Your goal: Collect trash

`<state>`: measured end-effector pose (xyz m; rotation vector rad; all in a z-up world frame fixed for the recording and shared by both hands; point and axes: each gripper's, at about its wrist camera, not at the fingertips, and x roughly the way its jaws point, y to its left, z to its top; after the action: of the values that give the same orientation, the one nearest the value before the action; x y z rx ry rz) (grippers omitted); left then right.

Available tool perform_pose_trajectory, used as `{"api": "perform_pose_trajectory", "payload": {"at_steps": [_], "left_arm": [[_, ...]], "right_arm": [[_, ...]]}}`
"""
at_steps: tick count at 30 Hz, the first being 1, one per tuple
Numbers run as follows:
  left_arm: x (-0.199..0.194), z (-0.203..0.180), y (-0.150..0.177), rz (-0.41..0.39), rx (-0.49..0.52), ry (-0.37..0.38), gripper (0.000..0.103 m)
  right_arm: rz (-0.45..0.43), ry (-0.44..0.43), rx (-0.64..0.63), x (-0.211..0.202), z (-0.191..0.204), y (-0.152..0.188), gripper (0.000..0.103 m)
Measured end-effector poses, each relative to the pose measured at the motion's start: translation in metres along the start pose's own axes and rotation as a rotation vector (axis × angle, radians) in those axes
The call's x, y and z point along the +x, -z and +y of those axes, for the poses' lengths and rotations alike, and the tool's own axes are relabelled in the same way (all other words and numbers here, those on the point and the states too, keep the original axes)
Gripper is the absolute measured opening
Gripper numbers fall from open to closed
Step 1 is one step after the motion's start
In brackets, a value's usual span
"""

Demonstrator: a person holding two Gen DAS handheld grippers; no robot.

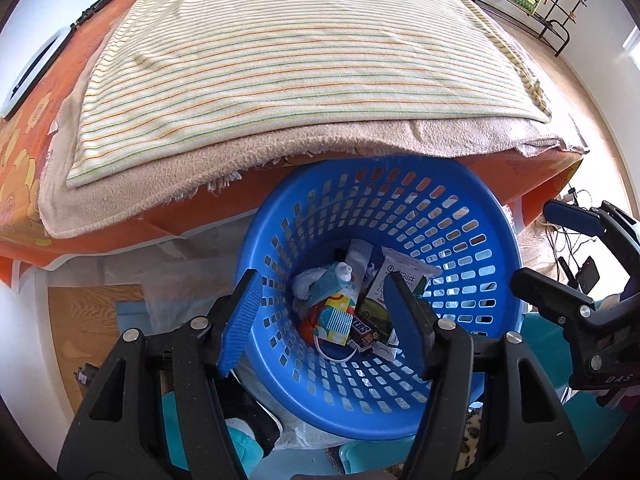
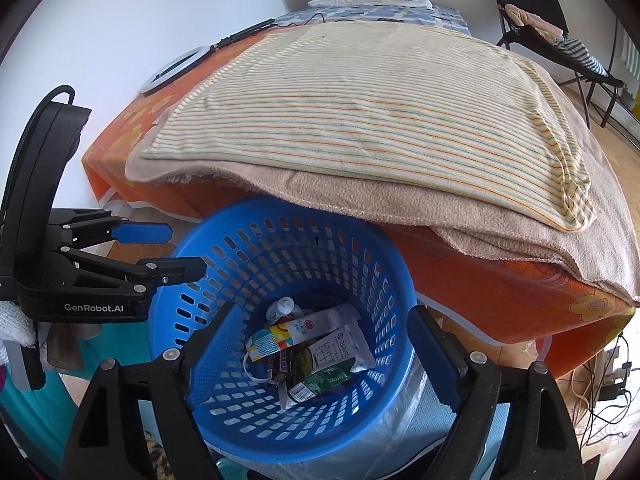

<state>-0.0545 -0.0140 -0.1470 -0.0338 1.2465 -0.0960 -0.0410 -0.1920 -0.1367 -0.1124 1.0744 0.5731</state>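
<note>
While both the left gripper and the right gripper hang spread and empty above the blue basket near the bed, check its wrappers stay inside.
</note>
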Motion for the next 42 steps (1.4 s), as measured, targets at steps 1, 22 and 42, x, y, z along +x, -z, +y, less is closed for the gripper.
{"api": "perform_pose_trajectory", "payload": {"at_steps": [1, 22, 42], "left_arm": [[-0.001, 0.001, 0.0, -0.004, -0.001, -0.002, 0.065], [-0.064, 0.016, -0.061, -0.169, -0.068, 0.018, 0.072], [-0.128, 0.03, -0.161, -0.435, -0.091, 0.001, 0.082]], "right_arm": [[0.003, -0.001, 0.002, 0.0, 0.0, 0.0, 0.087], [-0.054, 0.0, 0.011, -0.026, -0.006, -0.047, 0.09], [-0.239, -0.009, 0.036, -0.054, -0.046, -0.152, 0.097]]}}
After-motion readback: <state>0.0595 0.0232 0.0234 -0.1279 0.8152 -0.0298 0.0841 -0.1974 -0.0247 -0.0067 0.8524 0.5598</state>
